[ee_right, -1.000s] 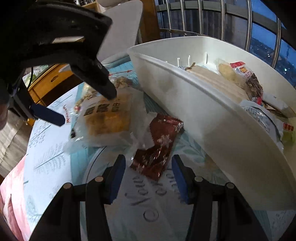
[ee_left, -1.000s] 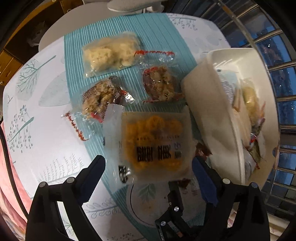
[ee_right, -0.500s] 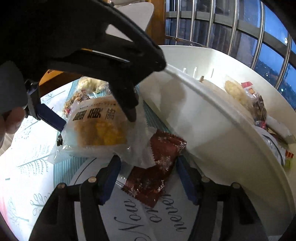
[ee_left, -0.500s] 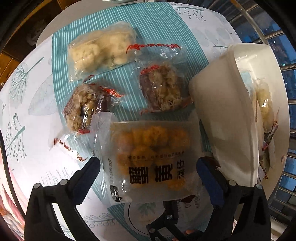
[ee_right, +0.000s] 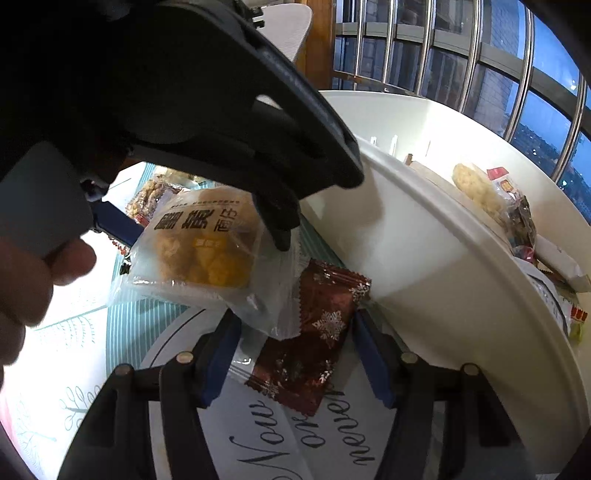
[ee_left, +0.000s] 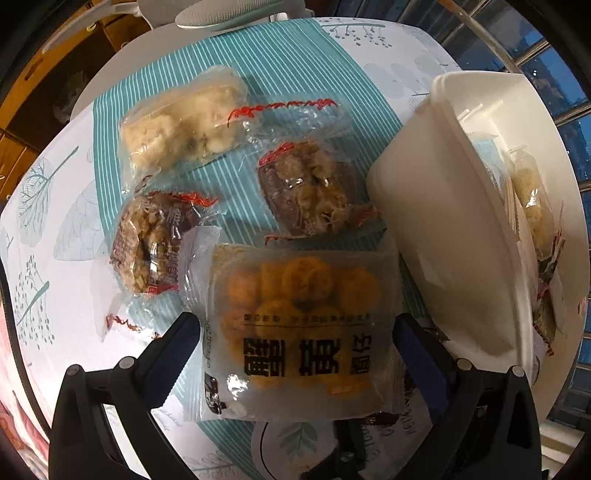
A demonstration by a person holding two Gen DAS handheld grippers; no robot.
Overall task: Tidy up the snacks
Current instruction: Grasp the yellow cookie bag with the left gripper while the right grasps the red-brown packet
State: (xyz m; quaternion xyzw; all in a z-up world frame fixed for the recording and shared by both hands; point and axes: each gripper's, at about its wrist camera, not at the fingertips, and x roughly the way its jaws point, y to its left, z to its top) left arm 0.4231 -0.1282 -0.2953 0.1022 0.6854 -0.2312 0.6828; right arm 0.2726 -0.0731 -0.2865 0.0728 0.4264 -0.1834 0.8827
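Note:
A clear packet of orange snacks with black lettering (ee_left: 303, 325) lies on the table between the open fingers of my left gripper (ee_left: 297, 332); the fingers stand on either side of it. It also shows in the right wrist view (ee_right: 203, 251). A dark red snowflake packet (ee_right: 314, 332) lies between the open fingers of my right gripper (ee_right: 295, 358), partly under the orange packet. A white basket (ee_left: 443, 236) with several snacks stands on the right; it also shows in the right wrist view (ee_right: 424, 258).
Three more clear packets lie on the teal striped runner: a pale one (ee_left: 184, 122), a brown one (ee_left: 151, 243) and another brown one (ee_left: 314, 192). A chair seat (ee_left: 236, 14) stands past the table's far edge. Window bars (ee_right: 443, 48) are behind the basket.
My left gripper has come down and forward, so its fingers now flank the orange packet. My right gripper has moved forward around the red packet. Both stay open.

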